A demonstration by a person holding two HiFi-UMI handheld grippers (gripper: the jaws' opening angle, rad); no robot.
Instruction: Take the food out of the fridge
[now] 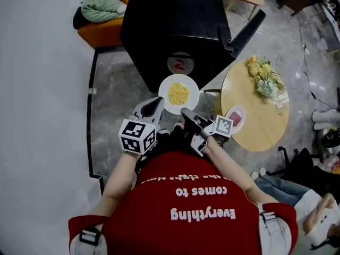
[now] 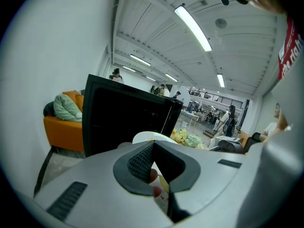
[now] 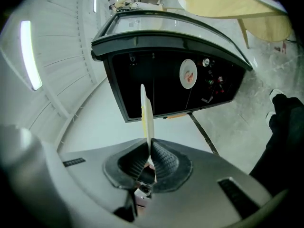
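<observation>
The white plate (image 1: 192, 89) heaped with stringy yellow food (image 1: 178, 93) is hanging in the air just in front of the black fridge (image 1: 175, 31), above the grey stone floor (image 1: 114, 84). The right claw (image 1: 185, 111) is pinching the plate's near rim, its jaws clamped on the edge. The left claw (image 1: 157, 101) is hovering just beside the plate's left rim, its jaws together on nothing.

A second plate (image 1: 180, 64) with something red is showing in the fridge's dark front. To the right, a round wooden desk (image 1: 265, 121) is carrying a plate of reddish food (image 1: 235, 118) and a yellow-green bunch of flowers (image 1: 264, 76). An orange seat (image 1: 98, 33) with a green cloth (image 1: 102, 7) is standing left of the fridge. The person's red shirt (image 1: 196, 222) is showing "Everything comes to"; the rest is unreadable.
</observation>
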